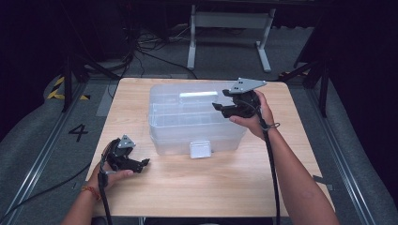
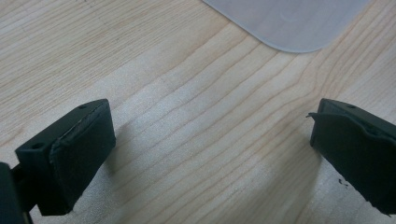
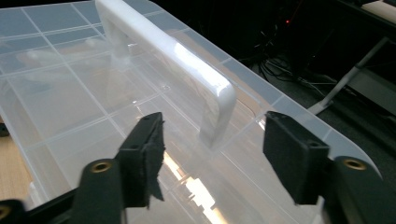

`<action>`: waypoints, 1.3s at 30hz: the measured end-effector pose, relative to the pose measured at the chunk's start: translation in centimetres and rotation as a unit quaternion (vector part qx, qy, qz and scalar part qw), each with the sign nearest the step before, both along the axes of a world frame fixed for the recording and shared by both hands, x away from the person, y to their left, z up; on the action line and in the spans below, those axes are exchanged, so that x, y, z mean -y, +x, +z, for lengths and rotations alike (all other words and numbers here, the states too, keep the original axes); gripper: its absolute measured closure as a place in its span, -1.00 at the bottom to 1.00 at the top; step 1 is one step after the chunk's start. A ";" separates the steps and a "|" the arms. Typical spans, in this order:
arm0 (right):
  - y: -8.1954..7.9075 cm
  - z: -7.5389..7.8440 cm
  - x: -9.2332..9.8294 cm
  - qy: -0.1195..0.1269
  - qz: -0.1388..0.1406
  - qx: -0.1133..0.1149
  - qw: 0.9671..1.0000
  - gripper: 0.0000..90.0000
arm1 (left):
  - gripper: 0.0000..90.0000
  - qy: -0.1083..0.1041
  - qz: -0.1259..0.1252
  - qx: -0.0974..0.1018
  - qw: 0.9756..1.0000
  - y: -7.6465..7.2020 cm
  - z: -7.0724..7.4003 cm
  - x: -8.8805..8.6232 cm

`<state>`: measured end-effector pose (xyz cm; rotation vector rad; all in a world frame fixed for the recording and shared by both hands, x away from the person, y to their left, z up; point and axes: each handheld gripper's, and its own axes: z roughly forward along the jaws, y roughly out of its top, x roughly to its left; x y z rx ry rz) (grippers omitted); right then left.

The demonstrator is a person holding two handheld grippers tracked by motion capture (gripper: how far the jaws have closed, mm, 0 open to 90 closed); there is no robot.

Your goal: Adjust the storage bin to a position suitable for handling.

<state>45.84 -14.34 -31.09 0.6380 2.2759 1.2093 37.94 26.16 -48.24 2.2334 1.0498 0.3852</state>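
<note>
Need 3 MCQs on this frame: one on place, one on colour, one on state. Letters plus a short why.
1. Where is the left gripper?
A. on the box lid
B. low over the table, near the front left of the box
C. off the table

2. What colour is the handle on the box?
A. white
B. red
C. black

3. How do the right gripper jaws stand?
A. shut on the handle
B. open, the handle end just beyond them
C. shut on nothing

Key: 1 B, the left gripper view shows wood under its jaws and a box corner ahead. 2 A, the right gripper view shows it white. 3 B, a gap on each side of the handle.
</note>
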 end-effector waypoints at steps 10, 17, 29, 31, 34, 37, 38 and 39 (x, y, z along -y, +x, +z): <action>0.8 0.5 -0.3 -0.005 -0.010 -0.004 1.000 0.00 | -0.99 0.000 0.000 0.000 1.000 0.0 0.0 0.0; 1.1 0.7 -1.1 -0.017 -0.006 -0.006 1.000 0.07 | -0.99 0.001 0.000 0.000 1.000 0.0 0.0 0.0; 1.8 0.5 -2.2 -0.029 -0.003 -0.013 0.999 0.38 | -0.57 -0.005 -0.009 0.011 1.000 -0.2 0.6 1.3; 1.9 0.5 -2.3 -0.035 -0.001 -0.013 0.999 0.43 | -0.60 -0.008 -0.015 0.020 1.000 -0.1 0.9 2.0; 2.0 0.5 -2.4 -0.039 0.003 -0.015 0.999 0.50 | -0.54 -0.029 -0.014 0.031 0.999 0.0 1.3 2.6; 2.0 0.5 -2.5 -0.044 0.004 -0.014 0.999 0.52 | -0.54 -0.022 -0.015 0.034 0.999 0.2 1.4 3.2; 2.0 0.5 -2.5 -0.045 0.004 -0.013 0.999 0.53 | -0.54 -0.020 -0.017 0.037 0.999 0.2 1.6 3.3; 2.0 0.5 -2.5 -0.047 0.005 -0.013 0.999 0.54 | -0.53 -0.019 -0.014 0.041 0.999 0.3 1.8 3.4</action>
